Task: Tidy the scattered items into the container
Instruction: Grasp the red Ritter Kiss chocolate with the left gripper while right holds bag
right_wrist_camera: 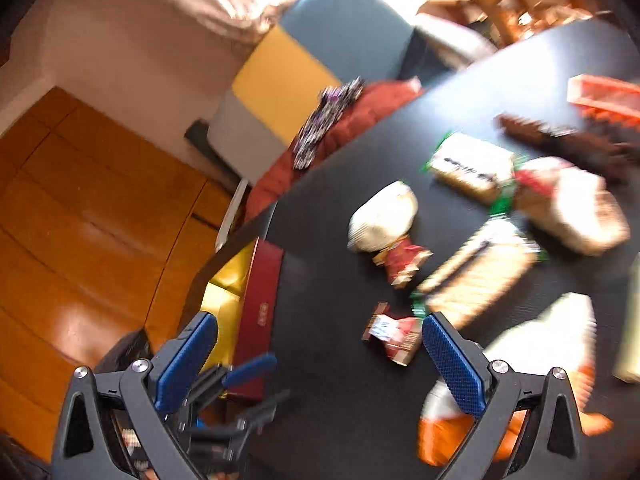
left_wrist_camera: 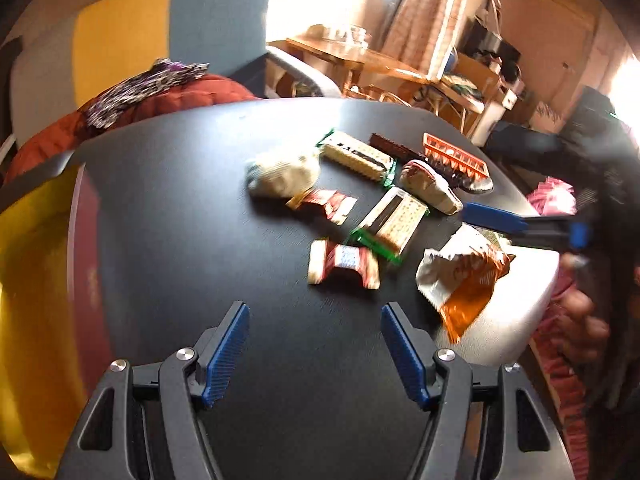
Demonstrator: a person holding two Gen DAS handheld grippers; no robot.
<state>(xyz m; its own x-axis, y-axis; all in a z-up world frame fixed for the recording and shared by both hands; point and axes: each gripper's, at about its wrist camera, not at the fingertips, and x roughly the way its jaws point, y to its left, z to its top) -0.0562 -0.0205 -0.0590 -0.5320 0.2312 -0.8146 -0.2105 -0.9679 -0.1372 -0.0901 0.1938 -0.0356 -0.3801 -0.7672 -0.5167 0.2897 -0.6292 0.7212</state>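
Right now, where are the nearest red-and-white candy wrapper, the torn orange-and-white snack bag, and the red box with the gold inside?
Nearest red-and-white candy wrapper (left_wrist_camera: 344,266): left wrist view, its centre label.
Torn orange-and-white snack bag (left_wrist_camera: 460,280): left wrist view, its crumpled middle.
Red box with gold inside (right_wrist_camera: 258,312): right wrist view, its red side wall.

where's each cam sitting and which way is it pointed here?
Left wrist: on the left hand-held gripper, low over the black table, facing the snack packets; open fingers, the right hand-held gripper at right.
Right wrist: on the right hand-held gripper, tilted over the table edge, floor at left; open fingers.
Shared: red candy wrapper, red-and-gold box.
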